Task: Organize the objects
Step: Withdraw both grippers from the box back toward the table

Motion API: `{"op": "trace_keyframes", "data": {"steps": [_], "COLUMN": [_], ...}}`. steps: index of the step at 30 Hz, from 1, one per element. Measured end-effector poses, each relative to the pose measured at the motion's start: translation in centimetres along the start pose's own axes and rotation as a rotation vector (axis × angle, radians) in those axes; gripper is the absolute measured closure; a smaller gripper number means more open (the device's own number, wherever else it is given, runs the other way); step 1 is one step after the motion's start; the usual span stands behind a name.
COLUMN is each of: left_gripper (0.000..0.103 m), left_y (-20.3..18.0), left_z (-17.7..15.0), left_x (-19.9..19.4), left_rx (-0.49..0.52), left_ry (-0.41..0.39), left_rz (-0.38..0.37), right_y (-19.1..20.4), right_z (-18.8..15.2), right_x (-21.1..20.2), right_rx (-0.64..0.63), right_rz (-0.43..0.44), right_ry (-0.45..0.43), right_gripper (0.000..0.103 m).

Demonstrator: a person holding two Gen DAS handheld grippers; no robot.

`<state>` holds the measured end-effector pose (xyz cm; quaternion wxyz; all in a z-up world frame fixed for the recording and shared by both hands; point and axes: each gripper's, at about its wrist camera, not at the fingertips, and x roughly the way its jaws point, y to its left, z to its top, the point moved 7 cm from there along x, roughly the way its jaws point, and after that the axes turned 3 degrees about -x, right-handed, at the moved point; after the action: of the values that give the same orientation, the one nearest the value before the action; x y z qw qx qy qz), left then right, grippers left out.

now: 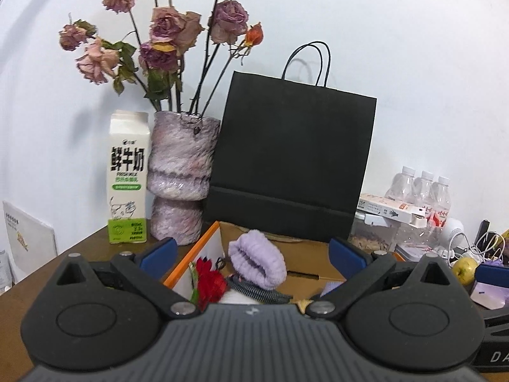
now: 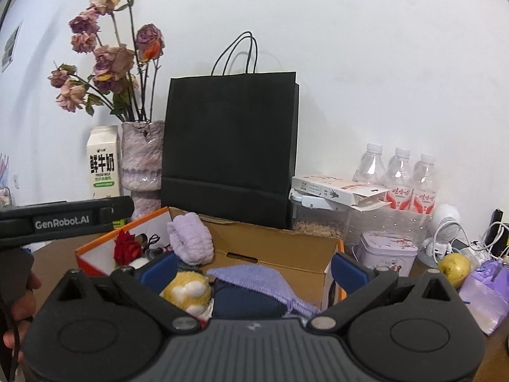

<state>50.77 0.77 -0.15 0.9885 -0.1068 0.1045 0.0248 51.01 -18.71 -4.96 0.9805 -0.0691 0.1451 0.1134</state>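
Crowded bench (image 2: 57,254): with both grippers, left (image 1: 253,256) and right (image 2: 253,269), wide open and empty over the cardboard box (image 2: 280,248) holding the purple knit roll (image 2: 191,238), a careless reach risks toppling the vase (image 1: 181,175) or milk carton (image 1: 127,175) just behind

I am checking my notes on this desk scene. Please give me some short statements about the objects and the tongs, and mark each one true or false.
1. The milk carton stands to the left of the vase. True.
2. The black paper bag lies flat on the table. False: it stands upright against the wall, behind the cardboard box.
3. Both the left tongs and the right tongs are open and hold nothing. True.
4. The red flower is in the vase. False: it is in the box; the vase holds dried roses.
5. Three water bottles stand on the right side of the bag. True.
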Motion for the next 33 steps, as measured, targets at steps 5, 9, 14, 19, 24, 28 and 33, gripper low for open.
{"op": "trace_keyframes", "data": {"steps": [5,9,14,19,24,28,33], "left_gripper": [0.000,0.000,0.000,0.000,0.000,0.000,0.000], "left_y": [0.4,0.6,0.8,1.1,0.7,0.4,0.2], "left_z": [-0.6,-1.2,-2.2,-3.5,-4.9,-6.1,-7.7], "left_x": [-1.8,-3.2,-5.2,-7.4,-9.6,-11.2,-12.8], "left_rx": [-0.003,0.006,0.016,0.031,0.067,0.084,0.098], "left_ry": [0.013,0.027,0.052,0.086,0.115,0.151,0.189], "left_rz": [-0.004,-0.008,-0.011,-0.017,-0.034,-0.048,-0.052], "right_y": [0.4,0.3,0.5,0.6,0.7,0.7,0.4], "right_z": [-0.8,-1.4,-2.7,-4.7,-6.7,-8.3,-10.3], "right_x": [-2.2,-3.8,-5.9,-7.9,-9.5,-11.0,-12.6], "right_rx": [-0.005,0.005,0.013,0.027,0.031,0.036,0.039], "right_rz": [0.000,-0.020,-0.027,-0.021,-0.033,-0.041,-0.052], "right_ry": [0.000,-0.012,-0.006,0.015,0.059,0.089,0.118], "right_gripper": [0.000,0.000,0.000,0.000,0.000,0.000,0.000]}}
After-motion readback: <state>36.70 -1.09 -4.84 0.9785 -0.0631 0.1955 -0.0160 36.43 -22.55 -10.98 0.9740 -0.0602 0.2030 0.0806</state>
